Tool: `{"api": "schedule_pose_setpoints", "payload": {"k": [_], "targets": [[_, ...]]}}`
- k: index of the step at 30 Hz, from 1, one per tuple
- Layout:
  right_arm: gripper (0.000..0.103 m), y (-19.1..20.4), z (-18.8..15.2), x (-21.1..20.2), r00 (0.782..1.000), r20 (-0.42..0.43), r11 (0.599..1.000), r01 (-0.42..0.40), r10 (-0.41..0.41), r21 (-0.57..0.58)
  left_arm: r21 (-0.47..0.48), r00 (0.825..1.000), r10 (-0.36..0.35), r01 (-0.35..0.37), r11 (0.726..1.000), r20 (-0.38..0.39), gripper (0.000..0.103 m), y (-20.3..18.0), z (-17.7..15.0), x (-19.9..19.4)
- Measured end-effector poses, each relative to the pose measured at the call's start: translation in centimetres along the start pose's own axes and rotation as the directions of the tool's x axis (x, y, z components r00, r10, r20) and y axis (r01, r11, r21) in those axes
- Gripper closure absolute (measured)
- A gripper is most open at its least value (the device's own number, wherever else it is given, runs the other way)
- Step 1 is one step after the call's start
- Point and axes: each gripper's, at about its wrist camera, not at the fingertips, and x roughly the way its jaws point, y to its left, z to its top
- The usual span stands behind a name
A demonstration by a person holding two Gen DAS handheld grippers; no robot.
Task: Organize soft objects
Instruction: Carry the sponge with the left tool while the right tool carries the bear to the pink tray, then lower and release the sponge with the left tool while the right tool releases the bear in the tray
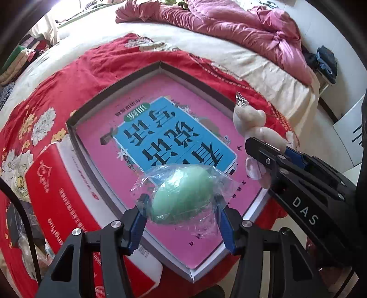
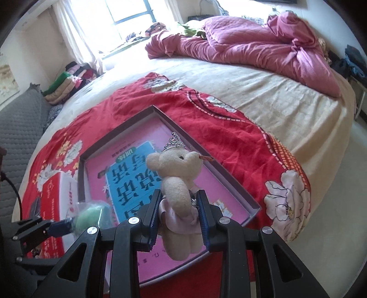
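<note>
green sponge egg [image 1: 183,194], wrapped in crinkled clear plastic, sits between the blue pads of the left gripper [image 1: 182,211], which presses on it from both sides and holds it above the near part of the shallow box [image 1: 75,119]. in the right wrist view the same egg shows at lower left, blurred, at the tip of the left gripper [image 2: 64,225].

just to its right, the right gripper [image 2: 179,213] clamps at a narrow width on the small plush bear [image 2: 181,183], its pads squeezing the bear's waist at the pale pink satin skirt. the bear stands roughly upright, head away from the gripper, legs hanging toward the camera, with a tiny silver tiara [image 2: 173,141] on its head. in the left wrist view the bear [image 1: 250,123] and the right gripper [image 1: 263,151] are over the box's right edge.

beneath both held things lies the open box with a dark rim, its floor pink with a blue printed panel [image 1: 174,135]. a red and white carton [image 1: 52,190] lies touching the box's left side. both rest on a red floral cloth [image 2: 229,128] spread over a cream bed sheet [image 2: 275,91]. farther back a crumpled pink quilt [image 2: 252,43] lies heaped on the bed, and beyond it a bright window [image 2: 137,13].
</note>
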Motion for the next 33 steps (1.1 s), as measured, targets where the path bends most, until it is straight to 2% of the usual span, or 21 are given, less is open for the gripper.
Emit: {"api": "schedule_pose_setpoints", "payload": {"k": [6, 12, 16, 18, 29, 33], "targets": [[0.071, -0.2, -0.3, 1.4, 0.999, -0.018, 0.999, 0.033, -0.034, -0.014, -0.005, 1.0, 0.006, -0.006, 1.0, -0.028, 0.046, 0.0, 0.1, 1.3], [0.068, -0.7, -0.5, 1.5, 0.999, -0.013, 1.0, 0.031, -0.031, 0.002, 0.014, 0.999, 0.025, -0.024, 1.0, -0.029, 0.046, -0.1, 0.1, 1.6], [0.055, -1.1, -0.5, 1.1, 1.0, -0.001, 0.999, 0.023, -0.023, 0.025, 0.018, 0.999, 0.03, -0.03, 0.999, -0.03, 0.046, -0.3, 0.2, 1.7], [0.053, -1.3, -0.4, 0.9, 1.0, 0.003, 0.999, 0.02, -0.02, 0.034, 0.025, 0.999, 0.034, -0.034, 0.999, -0.033, 0.045, -0.3, 0.3, 1.8], [0.051, -2.6, -0.2, -0.6, 0.999, 0.028, 0.996, 0.018, -0.021, 0.088, 0.066, 0.996, 0.081, -0.078, 0.995, -0.041, 0.036, -1.2, 0.1, 2.4], [0.051, -2.8, 0.0, -1.2, 0.999, 0.036, 0.995, 0.018, -0.021, 0.093, 0.049, 0.997, 0.065, -0.064, 0.997, -0.037, 0.035, -1.1, 0.0, 2.2]]}}
